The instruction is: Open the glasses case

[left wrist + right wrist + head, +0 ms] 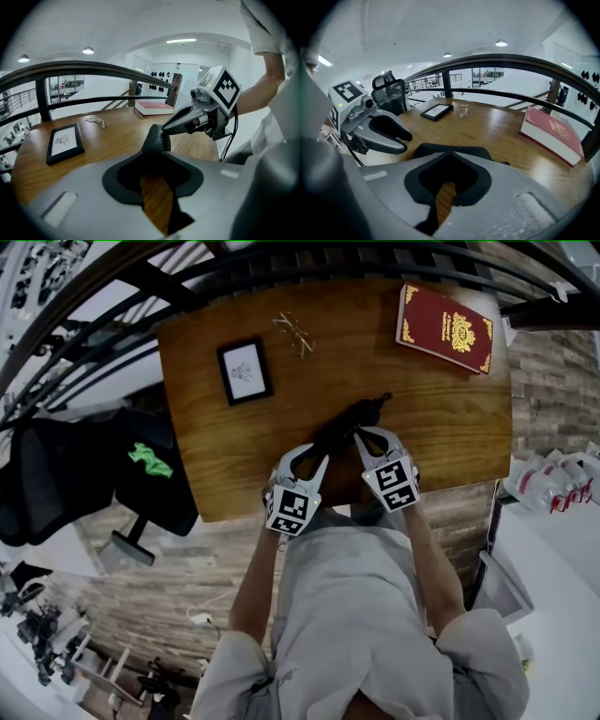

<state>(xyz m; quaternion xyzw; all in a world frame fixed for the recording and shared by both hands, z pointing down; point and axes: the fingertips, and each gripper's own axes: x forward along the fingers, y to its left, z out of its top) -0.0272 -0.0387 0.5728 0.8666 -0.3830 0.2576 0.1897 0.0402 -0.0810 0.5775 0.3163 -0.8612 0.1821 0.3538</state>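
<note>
The black glasses case (349, 421) lies shut on the wooden table (431, 427), slanting away from me. My left gripper (312, 456) is at its near end. In the left gripper view the left gripper (154, 161) is open, wood shows in the gap, and the case (156, 140) rises just past the tips. My right gripper (374, 435) is beside the case on its right. Its jaws (449, 157) stand a little apart over bare wood, with the case (452, 151) just beyond them. One right fingertip (165, 131) rests against the case's top.
A black picture frame (245, 371) lies at the far left of the table and thin wire glasses (295, 334) at the far middle. A red book (446, 329) sits at the far right. A dark railing (501, 60) curves behind the table; an office chair (84, 474) stands to the left.
</note>
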